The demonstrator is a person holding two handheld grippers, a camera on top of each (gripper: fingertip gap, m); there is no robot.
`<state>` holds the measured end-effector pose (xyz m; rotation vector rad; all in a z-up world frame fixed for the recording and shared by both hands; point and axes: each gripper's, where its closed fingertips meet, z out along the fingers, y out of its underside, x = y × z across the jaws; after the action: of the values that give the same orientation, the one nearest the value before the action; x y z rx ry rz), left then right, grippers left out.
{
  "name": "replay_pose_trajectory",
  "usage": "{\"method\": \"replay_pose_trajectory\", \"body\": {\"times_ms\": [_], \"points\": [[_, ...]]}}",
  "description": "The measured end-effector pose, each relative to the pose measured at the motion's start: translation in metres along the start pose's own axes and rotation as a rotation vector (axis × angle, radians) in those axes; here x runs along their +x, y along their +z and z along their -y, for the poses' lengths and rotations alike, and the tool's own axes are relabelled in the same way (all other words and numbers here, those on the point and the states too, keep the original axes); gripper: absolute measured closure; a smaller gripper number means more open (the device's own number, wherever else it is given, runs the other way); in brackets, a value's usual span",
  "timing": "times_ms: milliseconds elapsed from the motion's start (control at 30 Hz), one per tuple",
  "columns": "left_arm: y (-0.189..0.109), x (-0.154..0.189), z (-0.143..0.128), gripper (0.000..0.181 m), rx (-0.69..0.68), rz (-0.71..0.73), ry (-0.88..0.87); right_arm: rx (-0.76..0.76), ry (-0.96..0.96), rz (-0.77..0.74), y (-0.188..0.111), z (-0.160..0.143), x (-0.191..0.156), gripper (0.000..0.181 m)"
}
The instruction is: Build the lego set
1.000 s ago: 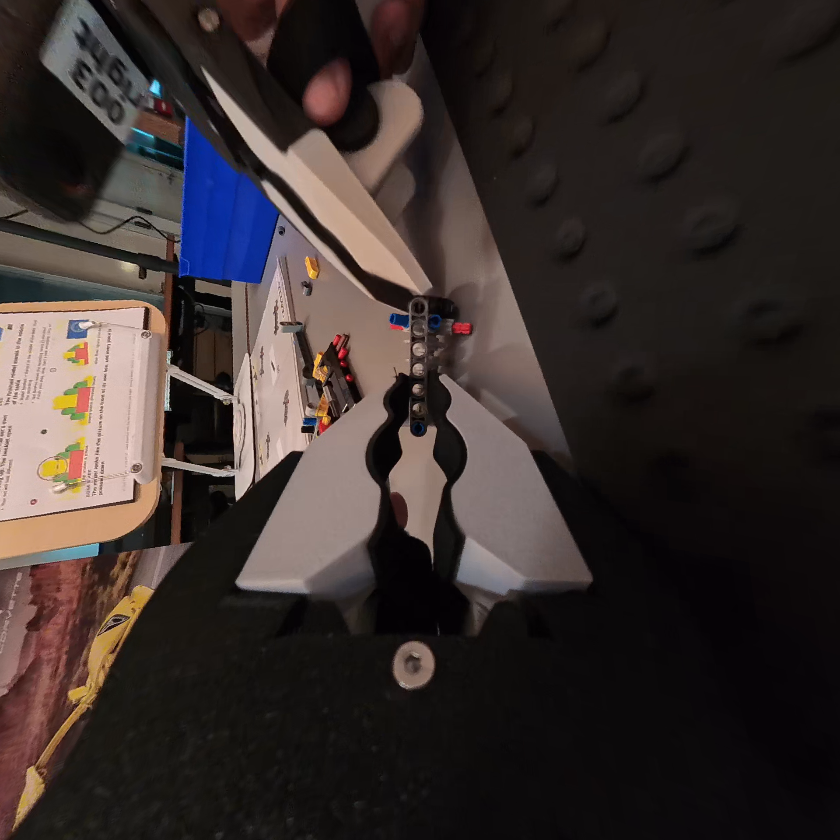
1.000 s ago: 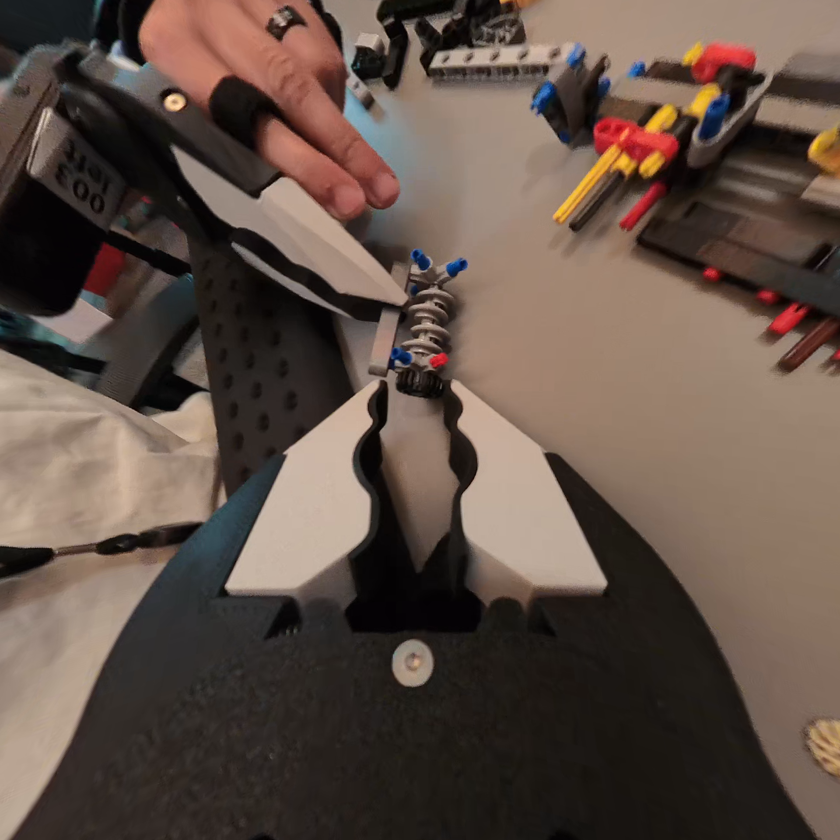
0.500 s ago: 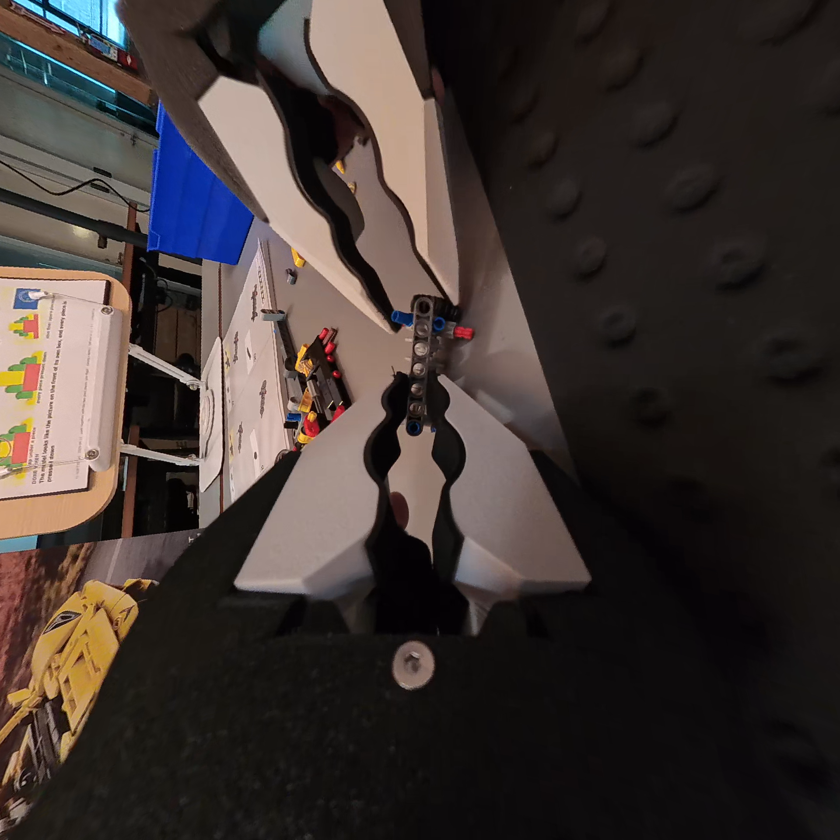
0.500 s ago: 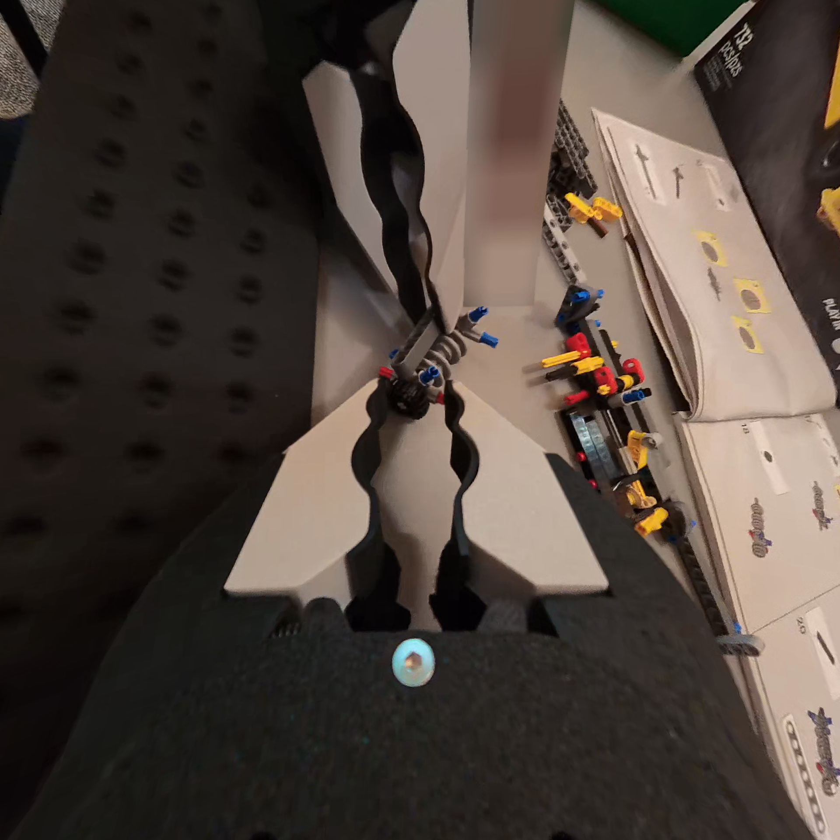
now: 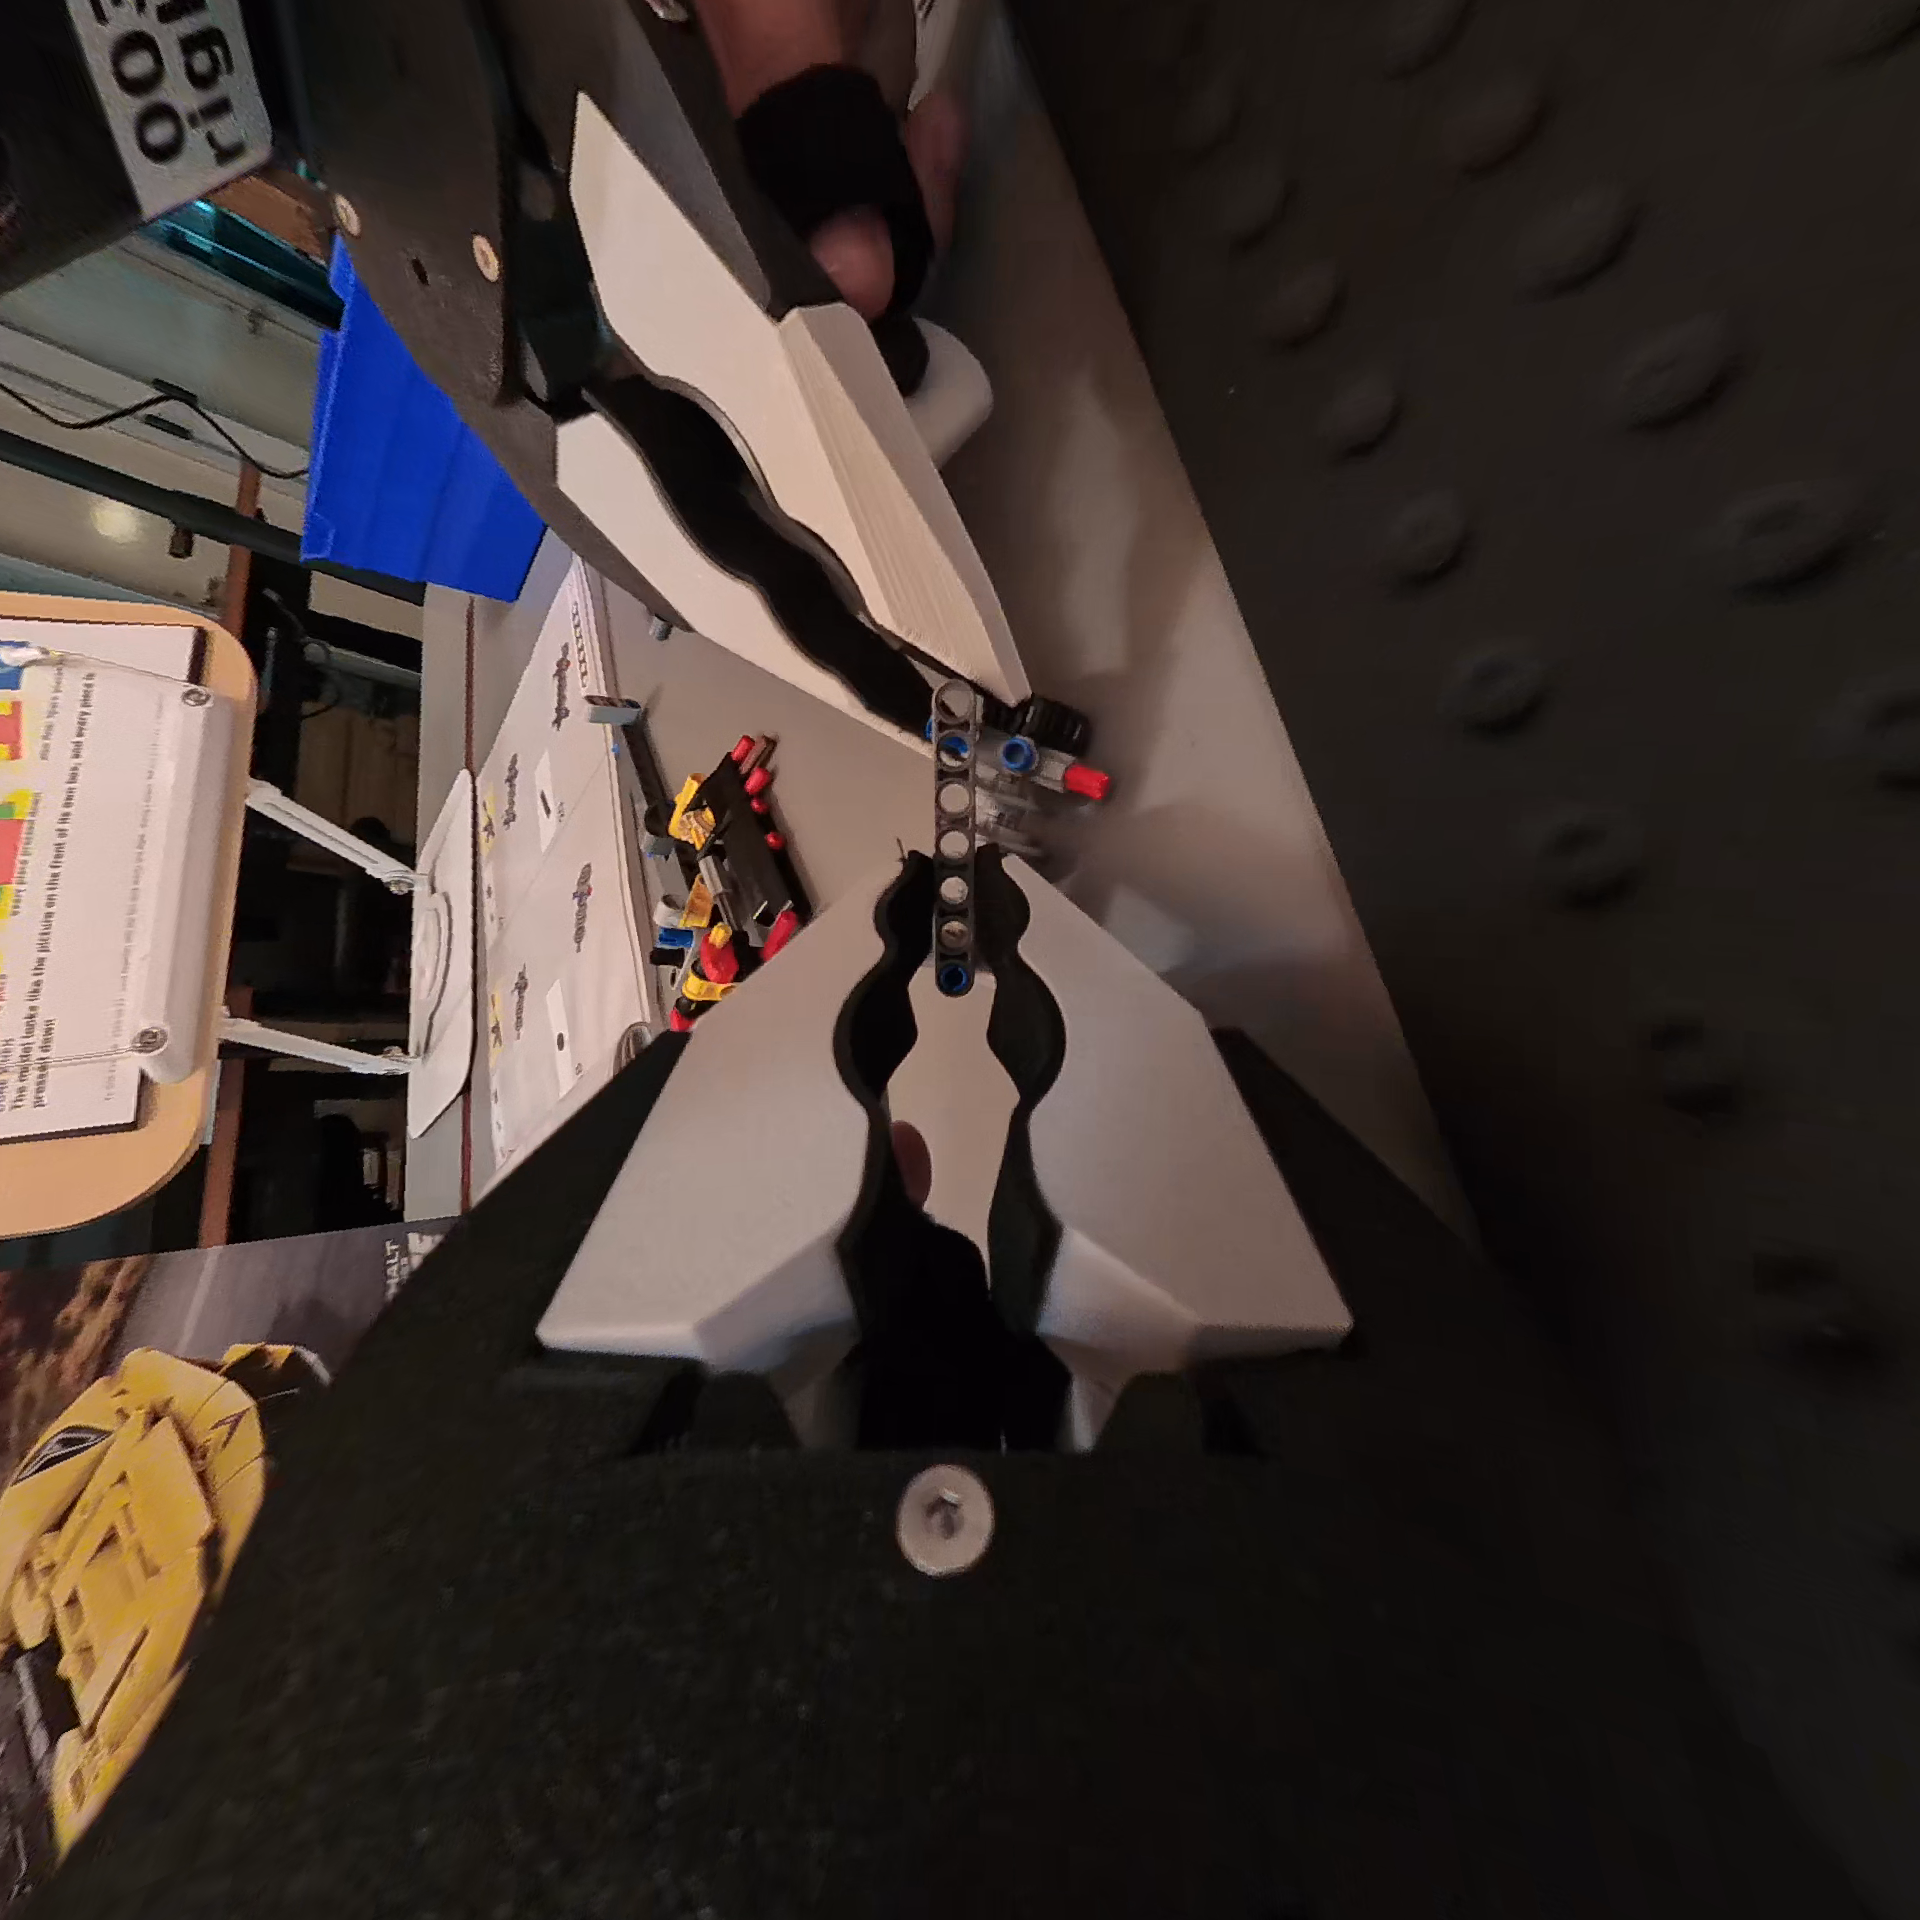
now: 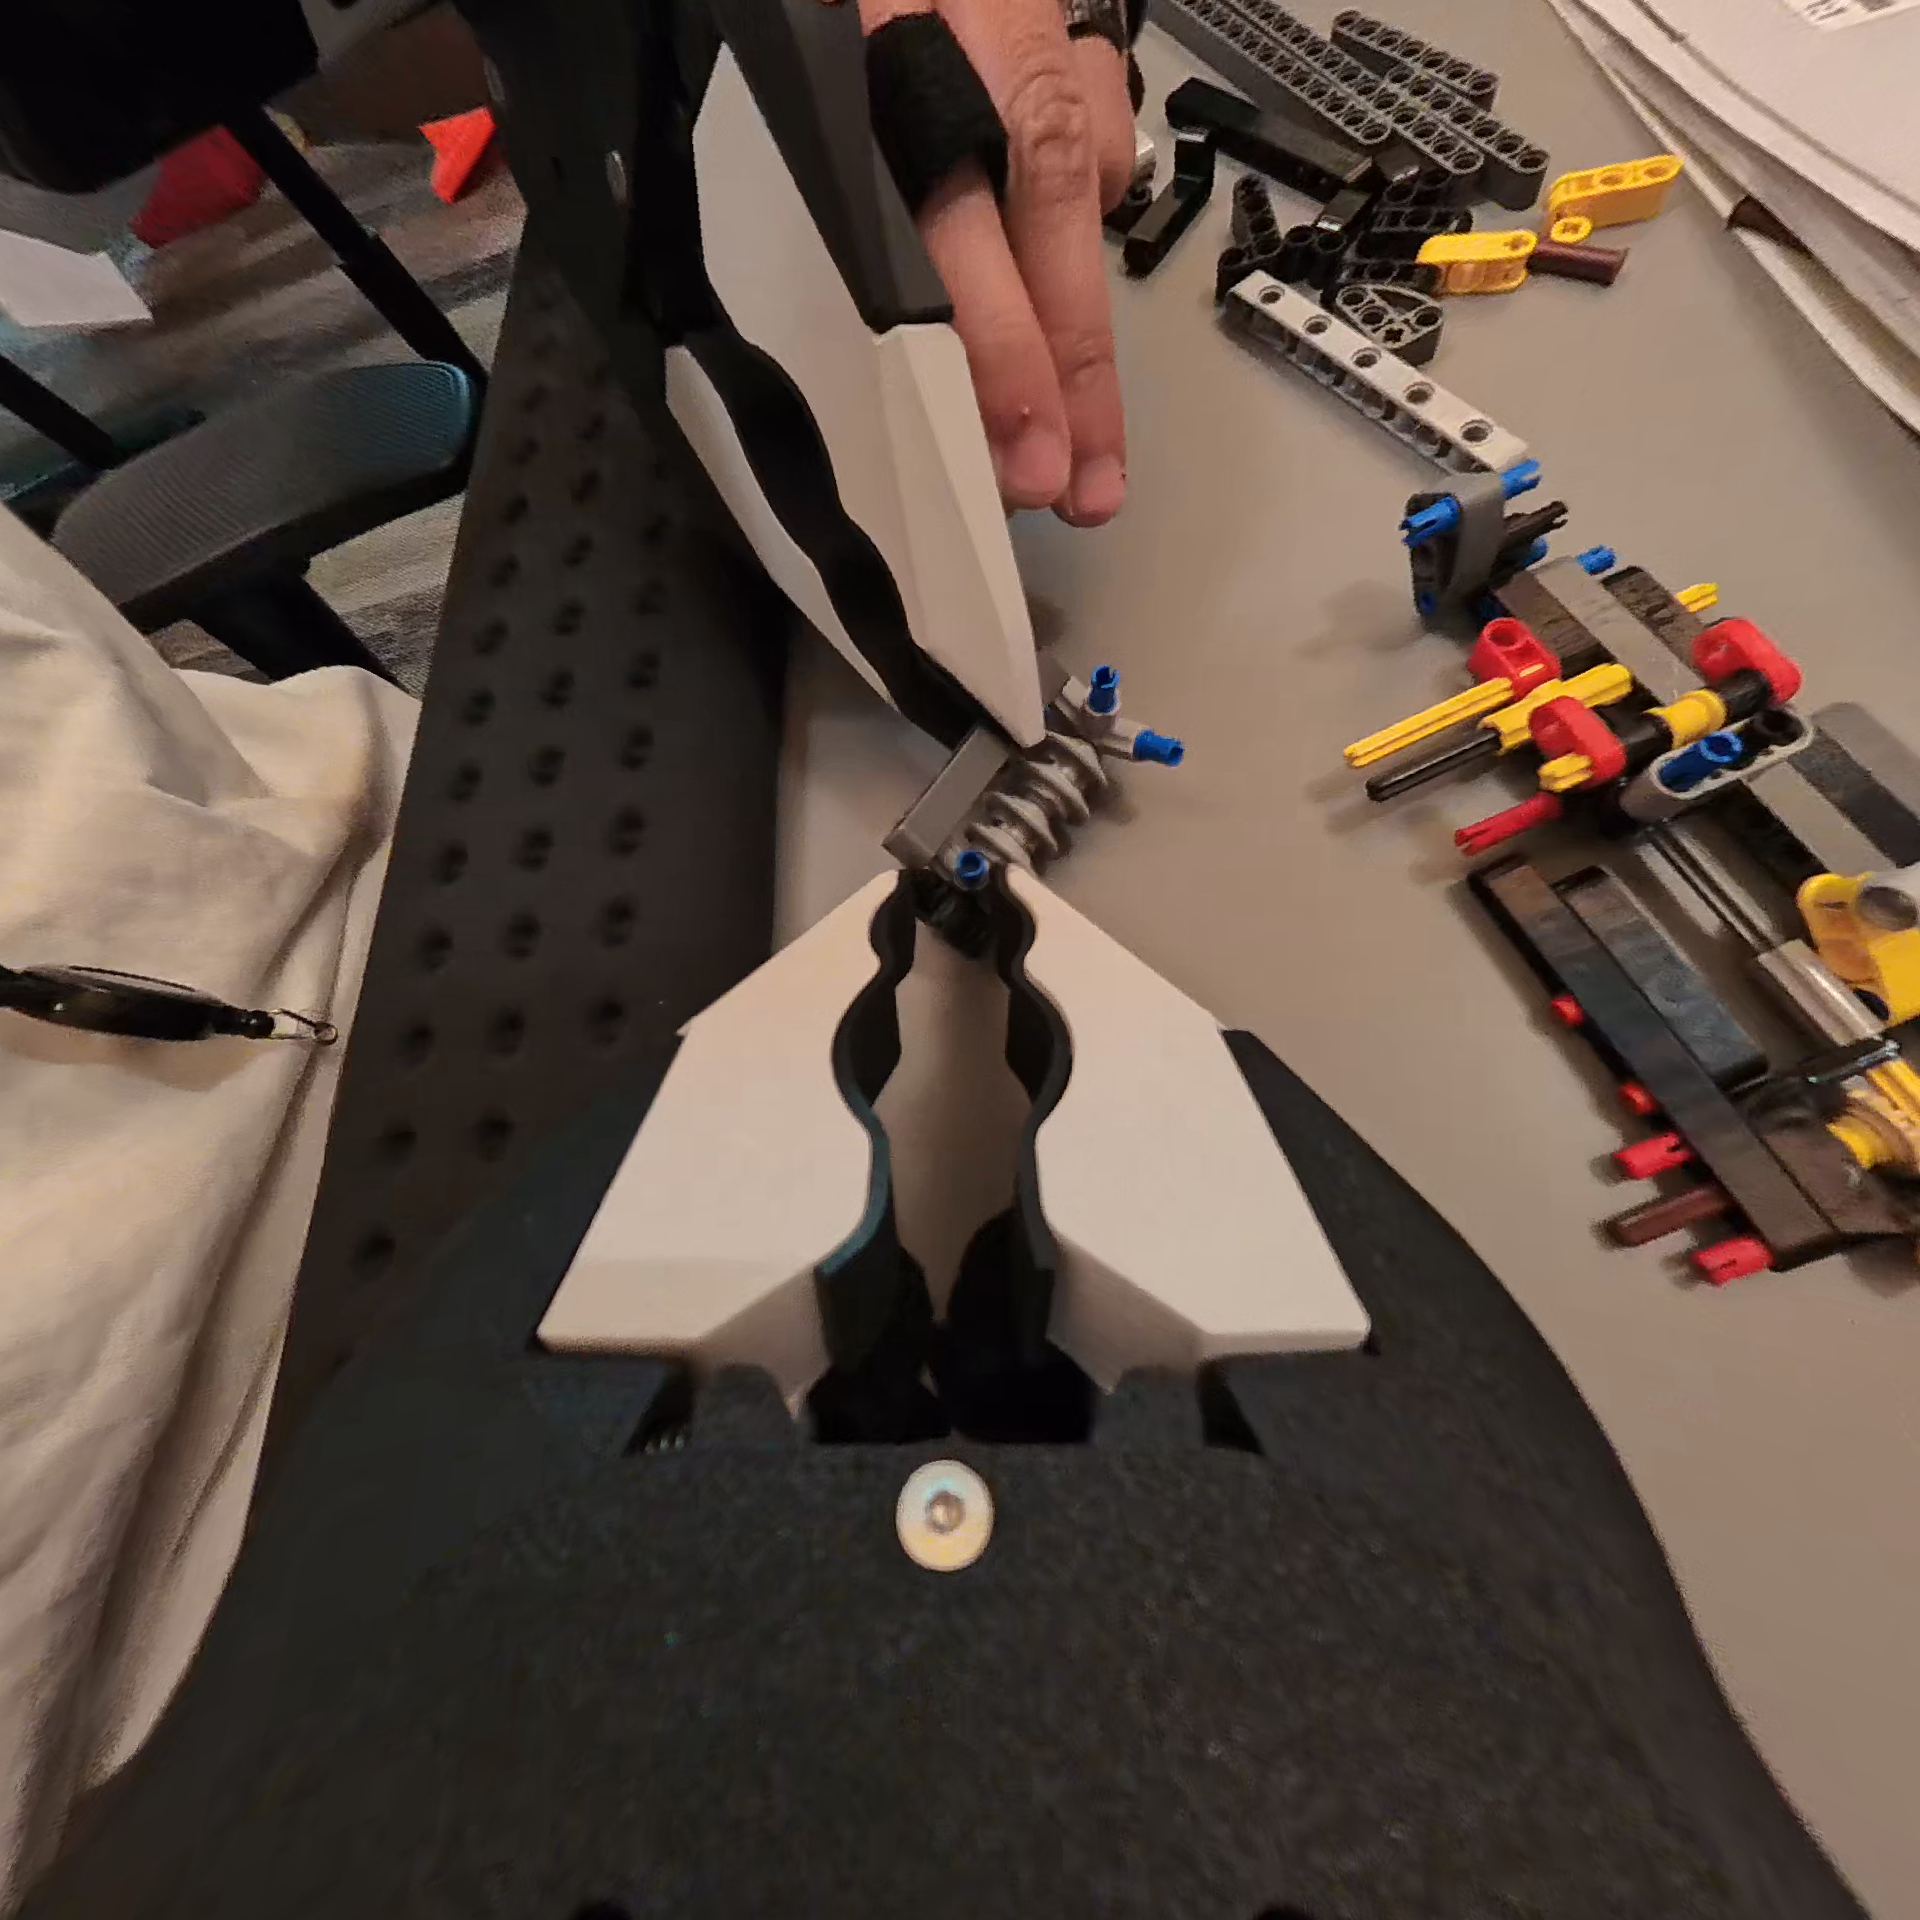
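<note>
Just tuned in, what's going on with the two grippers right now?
A person is working both on one small lego sub-assembly above the grey table. The left gripper is shut on its dark holed beam; the right gripper is shut on the black gear end. Loose parts lie beside them.

Left wrist view: rolled sideways, close along its fingers [image 5: 1091,1039]. Right wrist view: upright, close, looking down across the worktop [image 6: 1299,1039]. Both share the small lego assembly [image 5: 997,790] [image 6: 1018,800] and the loose parts pile [image 5: 727,883] [image 6: 1662,831].
</note>
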<state>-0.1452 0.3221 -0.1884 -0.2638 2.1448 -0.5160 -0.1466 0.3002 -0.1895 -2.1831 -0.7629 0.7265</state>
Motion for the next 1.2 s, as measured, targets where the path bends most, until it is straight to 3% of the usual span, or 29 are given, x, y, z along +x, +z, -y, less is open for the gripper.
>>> {"method": "replay_pose_trajectory", "body": {"times_ms": [267,433,467,600,700,800,900,1200], "points": [[-0.003,0.001,0.001,0.175,0.062,-0.140,-0.040,0.010,0.068,0.090,0.001,0.000,0.000,0.169],[-0.004,0.003,0.000,0.175,0.091,-0.151,0.103,-0.021,0.184,0.230,-0.001,-0.001,-0.001,0.173],[-0.005,0.004,0.000,0.175,0.091,-0.158,0.134,-0.043,0.187,0.212,0.000,-0.004,0.003,0.181],[-0.010,0.001,-0.002,0.175,0.095,-0.172,0.153,-0.108,0.143,0.206,0.005,-0.012,0.000,0.181],[-0.009,0.005,-0.006,0.175,0.082,-0.193,0.141,-0.046,0.159,0.227,0.000,-0.003,0.001,0.180],[-0.009,0.006,-0.005,0.175,0.095,-0.192,0.124,0.072,0.014,0.198,-0.010,0.010,0.001,0.169],[-0.008,0.006,-0.003,0.175,0.107,-0.191,0.115,0.151,-0.170,0.147,-0.011,0.022,0.002,0.169],[-0.009,0.007,-0.002,0.175,0.112,-0.181,0.119,-0.029,-0.285,0.279,0.003,0.008,-0.005,0.170]]}}
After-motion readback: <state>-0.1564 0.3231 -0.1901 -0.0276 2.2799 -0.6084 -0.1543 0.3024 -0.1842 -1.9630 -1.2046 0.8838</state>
